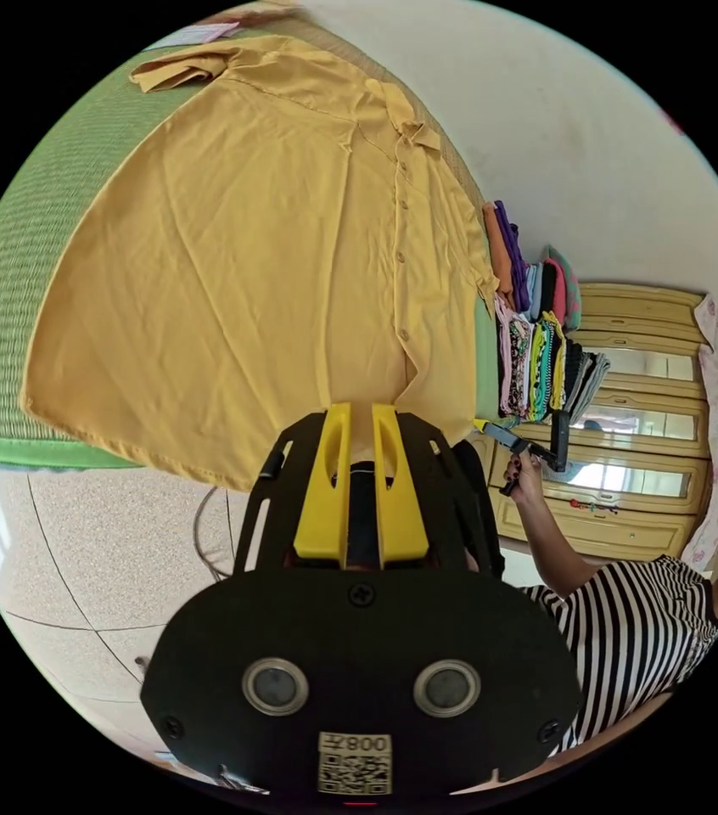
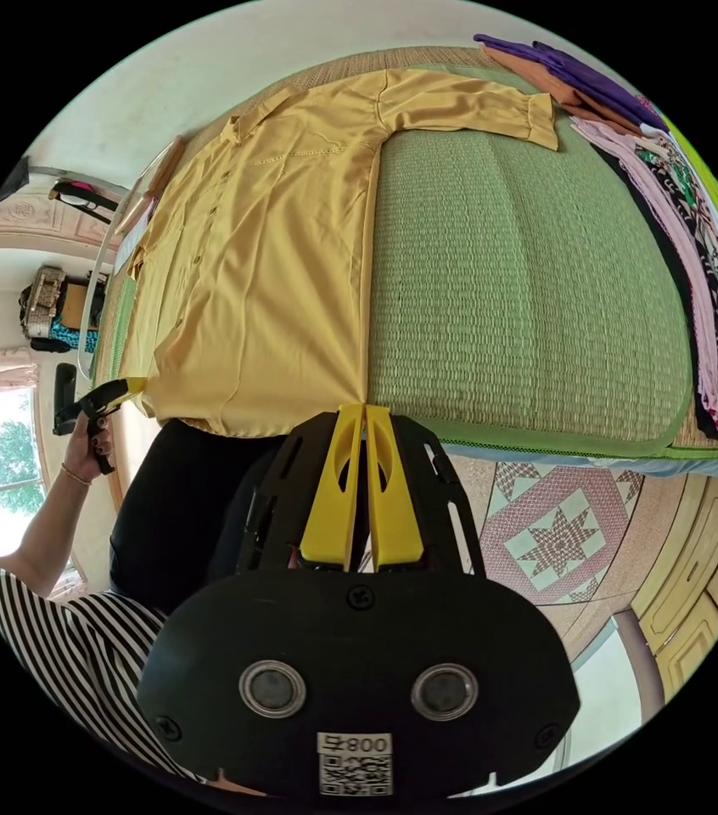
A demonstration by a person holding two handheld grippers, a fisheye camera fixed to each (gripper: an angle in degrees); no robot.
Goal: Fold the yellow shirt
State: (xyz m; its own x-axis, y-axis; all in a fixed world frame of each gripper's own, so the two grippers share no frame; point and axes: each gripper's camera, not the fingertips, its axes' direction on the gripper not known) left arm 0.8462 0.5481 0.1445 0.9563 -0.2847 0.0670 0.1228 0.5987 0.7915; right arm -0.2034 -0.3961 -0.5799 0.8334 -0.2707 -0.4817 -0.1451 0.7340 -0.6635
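Note:
The yellow shirt lies spread front-up, buttons showing, on a green woven mat, its hem hanging over the near edge. My left gripper has hem fabric between its jaws, just left of the button placket. In the right gripper view, my right gripper is shut on the hem corner at the side seam of the yellow shirt. That view also shows one sleeve lying out flat on the mat. Each gripper appears in the other's view: the right gripper and the left gripper, both at the hem.
A row of folded clothes lines one side of the mat. A person in a striped top stands at the mat's edge. Behind is a yellow wardrobe with mirrors. Tiled floor and a patterned floor mat lie below.

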